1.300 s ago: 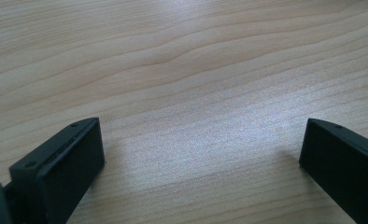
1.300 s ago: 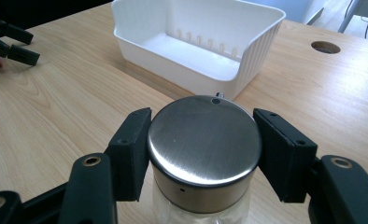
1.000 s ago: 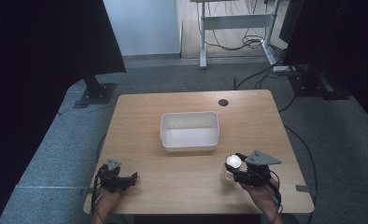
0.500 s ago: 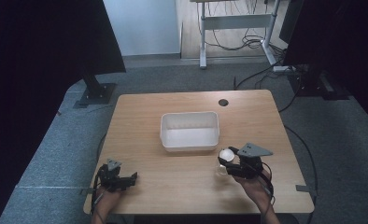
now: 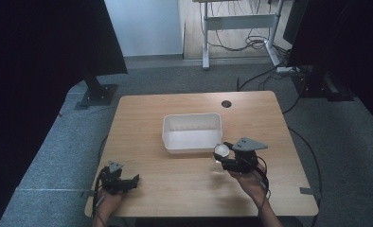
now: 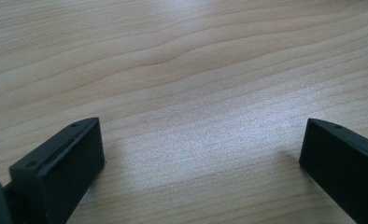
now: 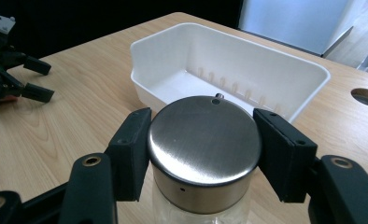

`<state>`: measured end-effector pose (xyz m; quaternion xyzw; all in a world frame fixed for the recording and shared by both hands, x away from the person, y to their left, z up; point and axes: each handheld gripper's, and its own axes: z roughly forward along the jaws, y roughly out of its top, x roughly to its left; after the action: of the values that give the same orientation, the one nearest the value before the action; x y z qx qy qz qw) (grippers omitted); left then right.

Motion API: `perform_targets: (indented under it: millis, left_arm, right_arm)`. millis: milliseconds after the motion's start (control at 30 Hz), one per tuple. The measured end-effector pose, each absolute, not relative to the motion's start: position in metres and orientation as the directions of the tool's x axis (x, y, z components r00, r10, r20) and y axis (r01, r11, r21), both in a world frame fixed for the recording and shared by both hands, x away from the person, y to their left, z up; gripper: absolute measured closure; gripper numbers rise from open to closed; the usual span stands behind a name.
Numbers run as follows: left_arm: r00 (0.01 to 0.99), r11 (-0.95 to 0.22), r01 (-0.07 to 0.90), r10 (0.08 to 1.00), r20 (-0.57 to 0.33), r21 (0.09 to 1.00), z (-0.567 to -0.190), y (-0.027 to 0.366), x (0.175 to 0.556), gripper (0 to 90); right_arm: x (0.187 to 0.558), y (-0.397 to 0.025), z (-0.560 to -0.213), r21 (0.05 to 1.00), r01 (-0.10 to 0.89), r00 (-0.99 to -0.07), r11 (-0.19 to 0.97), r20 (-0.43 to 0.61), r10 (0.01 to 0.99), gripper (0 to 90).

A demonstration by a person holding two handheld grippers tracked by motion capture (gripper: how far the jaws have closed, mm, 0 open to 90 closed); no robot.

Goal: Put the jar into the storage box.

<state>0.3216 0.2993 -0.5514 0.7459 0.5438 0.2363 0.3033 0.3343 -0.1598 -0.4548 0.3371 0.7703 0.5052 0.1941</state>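
Jar [image 7: 204, 154] clamped in right tool [image 7: 204, 148] beside tub [image 7: 229, 70]; left tool [image 6: 201, 158] wide.

High view: fixed, above, facing forward-down over tabletop [image 5: 175, 184]. Gripper views: close, low along jaws. High and right gripper views share white bin [image 7: 247, 60].

Tub [image 5: 192, 134] at mid-table [image 5: 175, 189] — jar [image 5: 221, 152] just before its right corner, cable hole [image 5: 226, 103] behind.
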Motion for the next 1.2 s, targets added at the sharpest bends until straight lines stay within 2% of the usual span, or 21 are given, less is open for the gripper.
perform_targets:
  millis: [1200]
  left_arm:
    - [0.297, -0.225, 0.667, 0.955, 0.024, 0.710, -0.551, 0.299, 0.322, 0.0]
  right_arm:
    - [0.386, -0.129, -0.442, 0.919, 0.301, -0.706, 0.253, 0.037, 0.707, 39.1]
